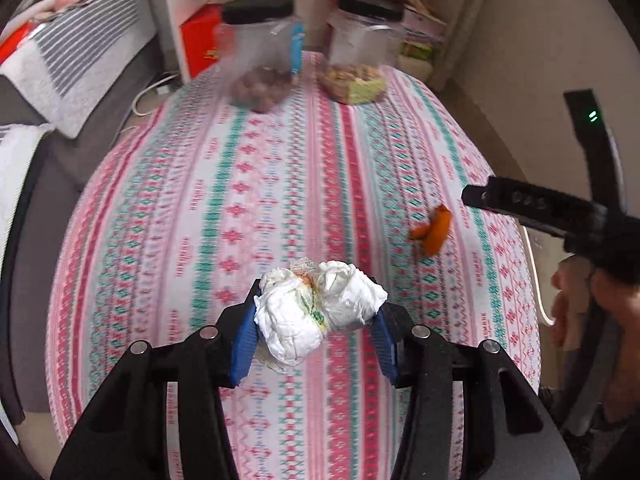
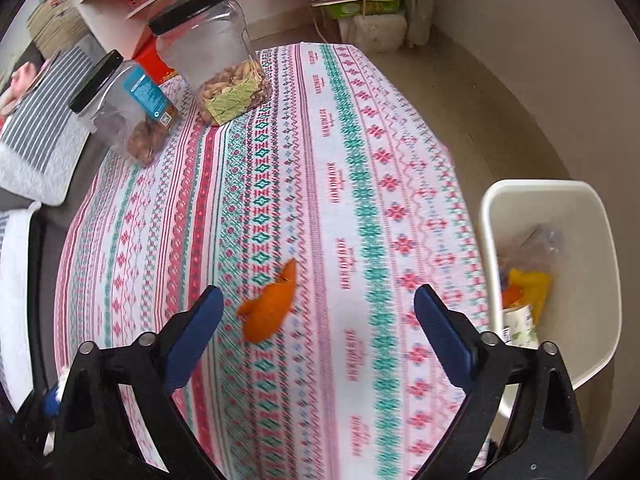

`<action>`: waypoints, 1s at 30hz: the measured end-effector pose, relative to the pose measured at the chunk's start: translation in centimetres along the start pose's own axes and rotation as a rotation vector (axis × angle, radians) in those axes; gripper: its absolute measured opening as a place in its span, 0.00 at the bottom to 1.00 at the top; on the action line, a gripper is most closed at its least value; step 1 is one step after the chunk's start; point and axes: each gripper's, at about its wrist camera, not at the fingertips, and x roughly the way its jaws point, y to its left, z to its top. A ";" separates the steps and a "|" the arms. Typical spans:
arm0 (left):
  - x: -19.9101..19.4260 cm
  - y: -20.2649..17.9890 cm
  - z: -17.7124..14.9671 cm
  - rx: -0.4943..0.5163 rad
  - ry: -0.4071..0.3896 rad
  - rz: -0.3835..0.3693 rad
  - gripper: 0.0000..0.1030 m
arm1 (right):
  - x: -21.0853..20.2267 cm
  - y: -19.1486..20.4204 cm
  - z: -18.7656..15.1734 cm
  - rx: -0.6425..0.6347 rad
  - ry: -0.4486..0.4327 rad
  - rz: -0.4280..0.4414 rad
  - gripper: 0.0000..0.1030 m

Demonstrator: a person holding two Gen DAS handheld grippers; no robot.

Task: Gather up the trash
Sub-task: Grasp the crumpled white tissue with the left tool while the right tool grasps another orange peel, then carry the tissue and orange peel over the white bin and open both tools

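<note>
Peel, a curled orange scrap (image 2: 269, 309), lies between wide-open, empty right tongs (image 2: 318, 320), nearer the left-hand pad; left tongs (image 1: 316, 318) grip crumpled white tissue wad (image 1: 316, 314).

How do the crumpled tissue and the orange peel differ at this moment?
The tissue is white and balled up; the peel is orange, curled and smaller. The tissue is pinched in the left tongs; the peel lies loose on the tablecloth, with the right tongs wide open above it and not touching it. Both are scraps not yet in the bin.
</note>
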 end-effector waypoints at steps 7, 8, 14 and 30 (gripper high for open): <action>-1.8 2.5 0.4 -0.030 -0.045 0.022 0.47 | 3.2 2.9 -1.1 -0.043 0.025 -0.075 0.73; -2.0 2.8 0.3 -0.031 -0.047 0.027 0.47 | 3.6 3.4 -1.4 -0.062 0.027 -0.089 0.71; -2.9 5.1 0.0 -0.076 -0.066 0.052 0.48 | 4.7 4.2 -2.7 -0.092 0.028 -0.098 0.41; -6.3 6.9 0.1 -0.155 -0.214 0.119 0.48 | -7.6 5.4 -3.5 -0.179 -0.225 0.200 0.28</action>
